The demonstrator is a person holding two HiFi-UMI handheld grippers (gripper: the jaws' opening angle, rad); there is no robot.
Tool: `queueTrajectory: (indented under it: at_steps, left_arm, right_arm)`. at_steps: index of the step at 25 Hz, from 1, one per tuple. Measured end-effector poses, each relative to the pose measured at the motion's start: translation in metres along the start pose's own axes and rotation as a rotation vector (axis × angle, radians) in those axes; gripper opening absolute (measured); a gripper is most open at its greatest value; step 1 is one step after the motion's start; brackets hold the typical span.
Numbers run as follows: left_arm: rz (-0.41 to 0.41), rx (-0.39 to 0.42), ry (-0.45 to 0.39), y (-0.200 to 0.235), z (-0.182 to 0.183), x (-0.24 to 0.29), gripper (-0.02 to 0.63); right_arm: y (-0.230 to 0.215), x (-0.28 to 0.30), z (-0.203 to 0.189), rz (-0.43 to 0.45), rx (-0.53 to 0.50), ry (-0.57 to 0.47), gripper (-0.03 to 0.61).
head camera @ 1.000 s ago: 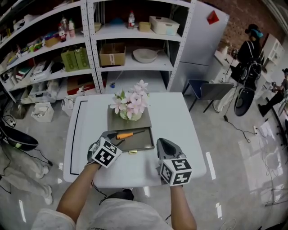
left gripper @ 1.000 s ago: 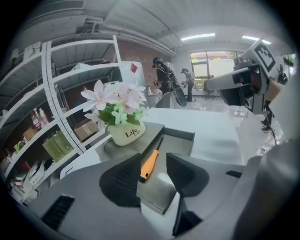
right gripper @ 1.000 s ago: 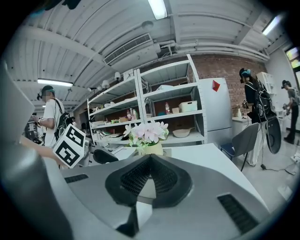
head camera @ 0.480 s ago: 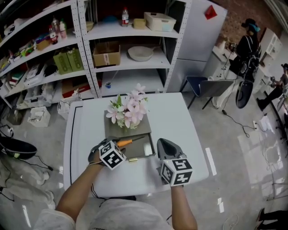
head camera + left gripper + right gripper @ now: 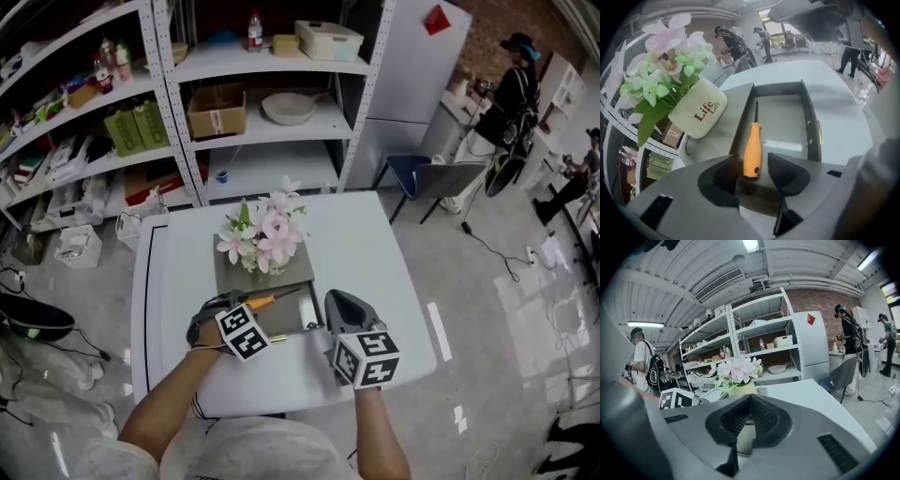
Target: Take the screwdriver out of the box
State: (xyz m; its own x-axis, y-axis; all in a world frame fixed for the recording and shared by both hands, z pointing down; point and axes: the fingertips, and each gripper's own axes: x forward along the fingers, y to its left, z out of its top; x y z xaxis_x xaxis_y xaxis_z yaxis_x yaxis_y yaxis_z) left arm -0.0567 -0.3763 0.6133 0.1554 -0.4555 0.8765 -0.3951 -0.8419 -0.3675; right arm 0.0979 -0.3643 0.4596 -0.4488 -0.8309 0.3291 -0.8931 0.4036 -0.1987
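**Left gripper** (image 5: 752,174): released, jaws apart. The butt of the handle lies in the gap between the two jaw tips, with a sliver of space on either side. Its marker cube (image 5: 244,333) faces up in the head view.

**Right gripper** (image 5: 749,404): clenched, jaws meeting tip to tip with nothing between them. In the head view it hovers just off the near right corner of the box, well to the right of the left gripper.

**Screwdriver** (image 5: 752,149): orange handle, thin dark shaft. It lies flat on the floor of the box, close along the wall on the left gripper's left. The handle points toward that gripper and the shaft points straight away from it.

**Box** (image 5: 811,126): shallow, grey, open-topped, directly ahead of the left gripper's jaws.

**Grey panel** (image 5: 230,274): flat, adjoining the box on its far side in the head view.

**Flower pot** (image 5: 698,115): cream, printed "Life". It stands on the panel, ahead and to the left of the left gripper.

**Flowers** (image 5: 661,61): pink and white with green leaves, rising from the pot.

**Table** (image 5: 375,244): white, carrying all of the above.

**Shelving** (image 5: 234,94): stocked metal racks beyond the table, past both grippers.
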Motion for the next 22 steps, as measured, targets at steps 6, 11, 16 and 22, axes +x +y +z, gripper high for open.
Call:
queueTrajectory:
  at_steps: [6, 11, 16, 22]
  left_arm:
    - [-0.077, -0.041, 0.011, -0.0021, 0.0003, 0.0039, 0.167]
    - [-0.084, -0.058, 0.006, 0.0032, -0.002, 0.0019, 0.116]
    - [-0.09, -0.067, 0.003, 0.0032, -0.0019, 0.0031, 0.114]
    - [-0.1, -0.042, -0.001, -0.0022, -0.002, -0.0009, 0.114]
  right_arm:
    - [-0.0056, 0.0009, 0.002, -0.007, 0.008, -0.001, 0.006]
    - [-0.0019, -0.0007, 0.0, -0.001, 0.009, 0.005, 0.006]
    - [-0.0041, -0.0033, -0.0013, -0.006, 0.01, 0.002, 0.006]
    - [-0.0047, -0.0085, -0.0027, -0.009, 0.011, -0.002, 0.006]
